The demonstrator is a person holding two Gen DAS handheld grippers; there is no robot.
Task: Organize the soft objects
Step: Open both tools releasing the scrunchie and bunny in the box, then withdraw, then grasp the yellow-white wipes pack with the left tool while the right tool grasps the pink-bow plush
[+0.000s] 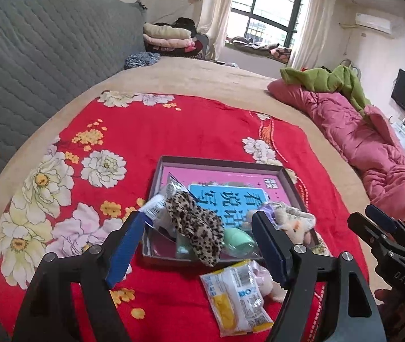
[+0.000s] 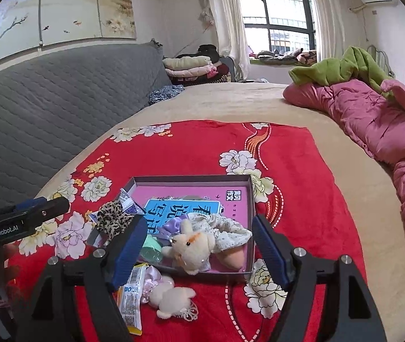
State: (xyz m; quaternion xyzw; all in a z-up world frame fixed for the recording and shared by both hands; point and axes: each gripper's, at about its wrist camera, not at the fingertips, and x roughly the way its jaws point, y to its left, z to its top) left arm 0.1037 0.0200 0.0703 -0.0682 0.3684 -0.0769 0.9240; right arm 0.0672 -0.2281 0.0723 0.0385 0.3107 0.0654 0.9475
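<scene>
Both grippers hang wide open over the red floral blanket (image 1: pixel 151 131), nothing held. The left gripper (image 1: pixel 198 248) hovers above the near edge of the shallow box (image 1: pixel 231 164), where the leopard scrunchie (image 1: pixel 195 226) drapes over the front wall and a mint sponge (image 1: pixel 238 240) sits beside it. The right gripper (image 2: pixel 199 249) frames the plush bunny (image 2: pixel 192 246) lying in the box on a pink book (image 2: pixel 202 192). Outside, just in front of the box, a snack packet (image 1: pixel 238 293) and a second pale plush (image 2: pixel 169 296) lie on the blanket.
</scene>
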